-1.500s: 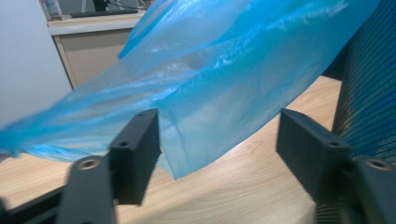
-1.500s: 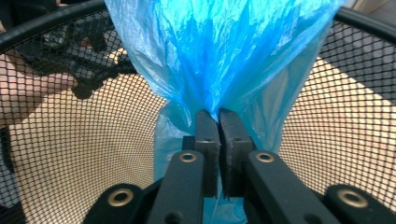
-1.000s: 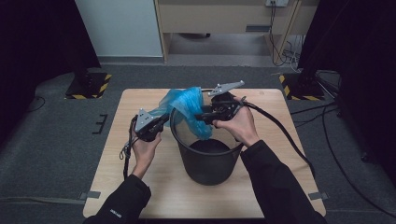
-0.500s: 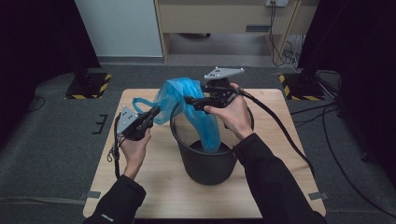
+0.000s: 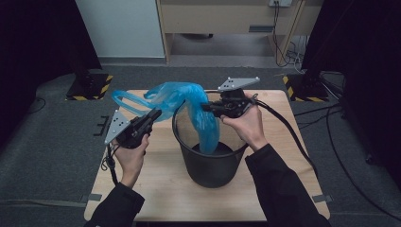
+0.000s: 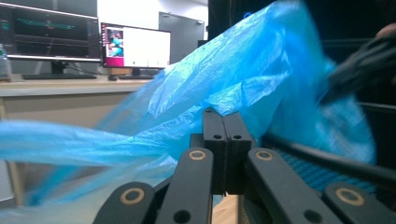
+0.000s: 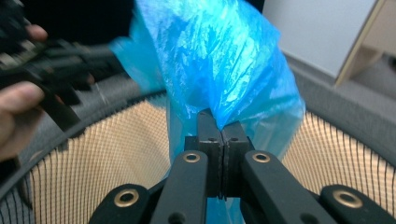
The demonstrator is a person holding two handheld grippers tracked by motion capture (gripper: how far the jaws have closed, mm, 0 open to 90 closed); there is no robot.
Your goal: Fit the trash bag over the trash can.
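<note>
The blue plastic bag (image 5: 189, 106) hangs over the black mesh bin (image 5: 210, 156), which stands on the wooden table (image 5: 156, 189). One part of the bag falls down inside the bin, and the other part is stretched to the left, above the table, outside the rim.

In the high view the left gripper (image 5: 150, 118) holds the bag at its left side, and the right gripper (image 5: 208, 108) holds it above the back part of the bin's rim. From this height the jaws are too small to read.

The gripper views give what the high view cannot. In the left gripper view the two black jaws are pressed together with the bag's thin film pinched between them (image 6: 224, 116). In the right gripper view the jaws have just been closing and are now together on a fold of the bag (image 7: 217, 123), with the mesh wall (image 7: 116, 154) of the bin below and around.

The left gripper view also shows monitors (image 6: 135, 46) on a desk behind the bag; the far end of the bag is blurred there. In the right gripper view the other hand (image 7: 18, 116) is cut off at the left edge. The bottom of the bin is partly covered by the bag.
</note>
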